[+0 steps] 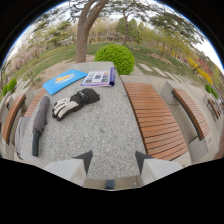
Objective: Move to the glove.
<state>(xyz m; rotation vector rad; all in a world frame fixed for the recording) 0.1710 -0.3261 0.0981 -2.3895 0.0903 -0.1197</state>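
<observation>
The gripper (111, 161) is hanging low over the near edge of a speckled stone desk (105, 130), its two dark-tipped fingers (84, 159) standing wide apart with nothing between them but bare stone. Well beyond the fingers and off toward the left one, the glove (74, 102) is lying flat on the desk, its white fingers pointing toward the near left and its black cuff pointing away to the far right. Just beside the glove, further left, a folded grey umbrella (39, 122) is lying lengthwise near the desk's left edge, its dark handle end pointing toward the gripper. Past the glove, at the far end of the desk, a blue booklet (65, 80) is lying flat, and next to it on the right an open magazine (101, 77) is resting with its spine edge showing purple. On the right of the desk a wooden slatted bench (152, 120) is running alongside it, with a second slatted bench (192, 112) further right. Another wooden bench (12, 119) is showing on the left. Behind the desk a round green bush (116, 57) is standing, with a tree trunk (82, 37) to its left and lawn and more trees stretching behind
</observation>
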